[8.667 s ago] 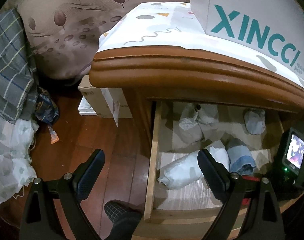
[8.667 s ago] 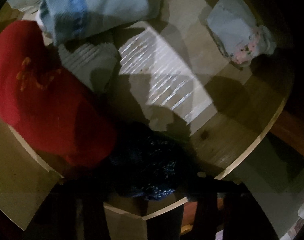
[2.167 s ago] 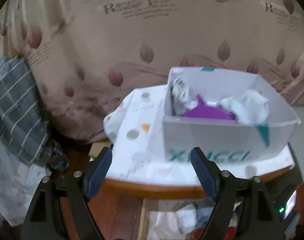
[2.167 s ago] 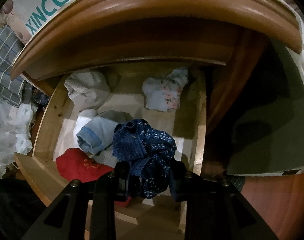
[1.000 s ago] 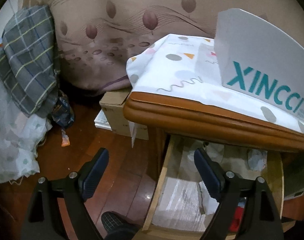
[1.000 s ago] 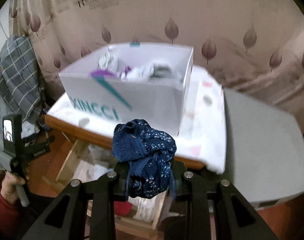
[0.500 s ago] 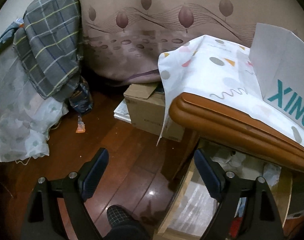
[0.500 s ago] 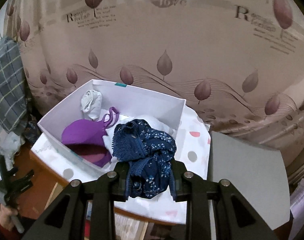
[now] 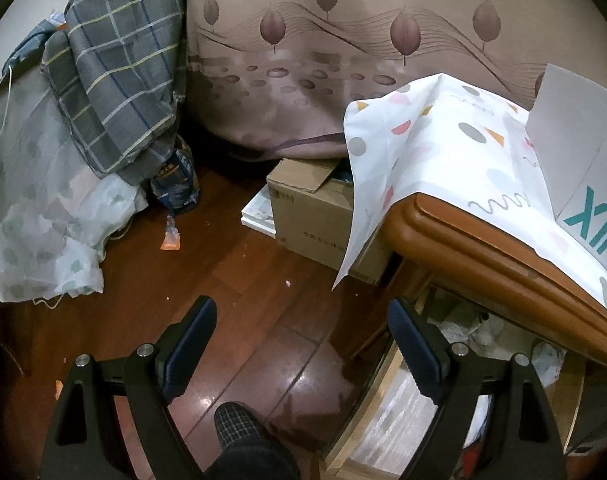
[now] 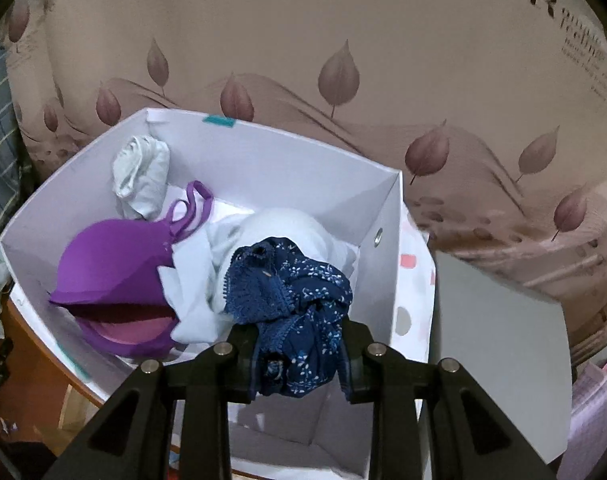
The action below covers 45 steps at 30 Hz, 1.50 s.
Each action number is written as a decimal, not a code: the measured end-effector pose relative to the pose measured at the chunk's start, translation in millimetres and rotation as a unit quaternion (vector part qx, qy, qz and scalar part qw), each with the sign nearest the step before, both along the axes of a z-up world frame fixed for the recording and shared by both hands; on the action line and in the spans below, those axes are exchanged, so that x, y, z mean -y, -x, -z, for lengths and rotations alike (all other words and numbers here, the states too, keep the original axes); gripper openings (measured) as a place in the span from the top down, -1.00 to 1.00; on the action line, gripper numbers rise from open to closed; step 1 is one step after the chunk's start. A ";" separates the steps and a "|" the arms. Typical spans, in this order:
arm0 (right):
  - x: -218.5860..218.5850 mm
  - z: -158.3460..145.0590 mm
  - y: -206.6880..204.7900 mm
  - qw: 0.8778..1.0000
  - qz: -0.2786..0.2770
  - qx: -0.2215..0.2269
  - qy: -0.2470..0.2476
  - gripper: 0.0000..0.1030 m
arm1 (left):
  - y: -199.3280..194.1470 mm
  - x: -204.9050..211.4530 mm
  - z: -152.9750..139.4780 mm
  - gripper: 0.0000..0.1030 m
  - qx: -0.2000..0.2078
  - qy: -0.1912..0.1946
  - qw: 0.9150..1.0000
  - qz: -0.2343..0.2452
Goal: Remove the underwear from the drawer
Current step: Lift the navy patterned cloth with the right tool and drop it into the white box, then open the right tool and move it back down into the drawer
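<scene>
Left gripper (image 9: 301, 346) at lower centre, jaws wide apart, nothing between them — dark wood floor (image 9: 231, 280) below, open wooden drawer (image 9: 387, 400) at lower right. Right gripper (image 10: 299, 354) clamped on a bunched navy-blue lace-trimmed underwear with small white floral print (image 10: 291, 304), frame centre, hanging over the open white cardboard box (image 10: 287, 168) — purple bra (image 10: 111, 264) and pale garments (image 10: 263, 236) lie inside.

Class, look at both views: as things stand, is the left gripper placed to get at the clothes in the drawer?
Probably yes. The left gripper is open and empty beside the open drawer, whose clothes lie uncovered; only the wooden top overhangs the back part.
</scene>
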State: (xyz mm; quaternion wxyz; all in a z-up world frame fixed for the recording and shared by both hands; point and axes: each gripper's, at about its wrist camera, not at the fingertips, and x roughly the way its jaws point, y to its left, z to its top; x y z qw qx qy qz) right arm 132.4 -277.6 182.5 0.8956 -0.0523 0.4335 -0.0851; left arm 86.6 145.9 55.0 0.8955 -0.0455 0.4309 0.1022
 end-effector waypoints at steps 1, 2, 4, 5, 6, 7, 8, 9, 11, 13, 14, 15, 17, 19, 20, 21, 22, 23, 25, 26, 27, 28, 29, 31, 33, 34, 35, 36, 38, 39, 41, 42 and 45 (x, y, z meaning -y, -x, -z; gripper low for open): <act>0.8 2.0 -1.8 1.000 0.001 -0.002 -0.001 0.42 | -0.2 0.7 0.1 -0.66 0.000 -0.001 1.000 0.001; 2.4 5.7 -3.5 1.000 0.002 -0.006 -0.008 0.38 | -0.5 1.5 0.0 -0.66 0.000 -0.002 1.000 0.003; 0.8 9.5 -4.3 1.000 0.000 -0.004 -0.006 0.36 | -0.1 3.3 0.3 -0.66 -0.002 -0.003 1.000 0.005; -1.1 9.8 -4.2 1.000 0.001 -0.004 -0.002 0.36 | -0.5 3.4 0.4 -0.66 -0.002 -0.002 1.000 0.007; -0.4 9.9 -4.4 1.000 0.004 -0.004 -0.008 0.24 | -0.3 3.9 0.6 -0.66 -0.002 -0.001 1.000 0.008; 0.8 8.7 -4.0 1.000 0.004 -0.002 -0.021 0.16 | -0.3 4.6 0.7 -0.66 -0.003 -0.002 1.000 0.009; 0.4 7.3 -4.0 1.000 0.001 0.001 -0.029 0.03 | -0.2 5.2 0.9 -0.66 -0.004 -0.003 1.000 0.010; -0.9 5.0 -2.0 1.000 -0.002 0.006 -0.028 -0.14 | -0.4 5.2 0.9 -0.66 -0.004 -0.002 1.000 0.011; -4.4 0.7 1.5 1.000 -0.002 0.012 -0.010 -0.22 | -0.6 5.7 1.1 -0.66 -0.005 -0.001 1.000 0.012; -6.6 -5.0 5.4 1.000 -0.008 0.017 -0.008 -0.22 | -1.0 6.2 1.2 -0.66 -0.005 0.001 1.000 0.013; -6.6 -8.3 6.8 1.000 -0.008 0.019 -0.009 -0.22 | -0.8 6.7 1.1 -0.66 -0.005 0.002 1.000 0.015; -6.8 -11.8 8.2 1.000 -0.010 0.021 -0.011 -0.22 | -0.4 6.8 1.0 -0.66 -0.004 0.004 1.000 0.017; -7.4 -18.8 11.8 1.000 -0.011 0.025 -0.007 -0.22 | -0.5 8.4 1.2 -0.66 -0.003 0.005 1.000 0.022; -8.3 -29.7 21.3 0.999 -0.015 0.033 -0.009 -0.22 | -0.7 10.6 1.6 -0.66 -0.003 0.003 1.000 0.028; -9.1 -35.5 28.6 0.999 -0.020 0.037 -0.015 -0.22 | -0.8 11.8 1.8 -0.66 -0.004 0.003 1.000 0.031; -11.0 -41.1 37.4 0.999 -0.028 0.038 -0.020 -0.23 | -0.4 13.2 2.0 -0.66 -0.005 0.003 0.999 0.034; -14.3 -46.6 50.3 0.998 -0.042 0.038 -0.028 -0.23 | -0.2 14.2 2.6 -0.66 -0.005 0.003 0.999 0.038; -17.6 -49.5 60.4 0.997 -0.054 0.036 -0.033 -0.24 | 0.0 16.4 2.9 -0.66 -0.006 0.001 0.999 0.044; -26.2 -50.4 85.6 0.995 -0.083 0.023 -0.041 -0.30 | 0.8 19.5 2.8 -0.66 -0.005 -0.005 0.999 0.048; -32.4 -46.0 100.2 0.994 -0.101 0.009 -0.046 -0.31 | 0.9 21.8 3.1 -0.66 -0.007 -0.008 0.999 0.053; -37.1 -39.6 110.9 0.991 -0.117 -0.008 -0.056 -0.31 | 1.0 22.8 3.4 -0.66 -0.007 -0.008 0.998 0.054; -42.8 -31.0 119.7 0.989 -0.131 -0.026 -0.063 -0.31 | 1.6 23.8 3.6 -0.66 -0.007 -0.008 0.998 0.056; -47.0 -23.9 125.7 0.987 -0.140 -0.038 -0.065 -0.31 | 2.0 24.8 3.7 -0.66 -0.007 -0.008 0.998 0.058; -61.2 5.8 140.6 0.981 -0.161 -0.080 -0.069 -0.31 | 2.2 26.2 4.1 -0.66 -0.007 -0.011 0.998 0.060; -74.1 37.5 146.6 0.977 -0.168 -0.115 -0.070 -0.31 | 2.1 26.8 3.5 -0.66 -0.007 -0.010 0.998 0.062; -79.1 48.7 148.0 0.974 -0.171 -0.127 -0.074 -0.31 | 2.4 26.5 3.0 -0.66 -0.006 -0.010 0.998 0.063; -84.3 65.1 147.8 0.971 -0.173 -0.145 -0.081 -0.31 | 2.8 26.3 2.8 -0.66 -0.006 -0.009 0.998 0.063; -90.3 86.6 145.6 0.967 -0.168 -0.165 -0.093 -0.31 | 2.9 26.3 2.8 -0.66 -0.006 -0.007 0.998 0.064; -98.5 118.4 138.6 0.960 -0.161 -0.200 -0.112 -0.31 | 2.9 25.7 3.0 -0.66 -0.008 -0.006 0.998 0.066; -102.1 132.7 133.9 0.957 -0.153 -0.214 -0.120 -0.31 | 2.1 25.6 2.9 -0.67 -0.009 -0.004 0.998 0.067; -106.4 157.5 122.6 0.950 -0.140 -0.242 -0.139 -0.31 | 1.6 25.3 3.6 -0.67 -0.012 0.000 0.998 0.069; -110.7 169.5 118.0 0.945 -0.131 -0.260 -0.148 -0.31 | 1.0 25.2 4.0 -0.67 -0.013 0.002 0.997 0.070; -122.7 196.3 108.6 0.938 -0.123 -0.289 -0.146 -0.33 | 0.1 25.4 3.4 -0.67 -0.013 0.005 0.997 0.070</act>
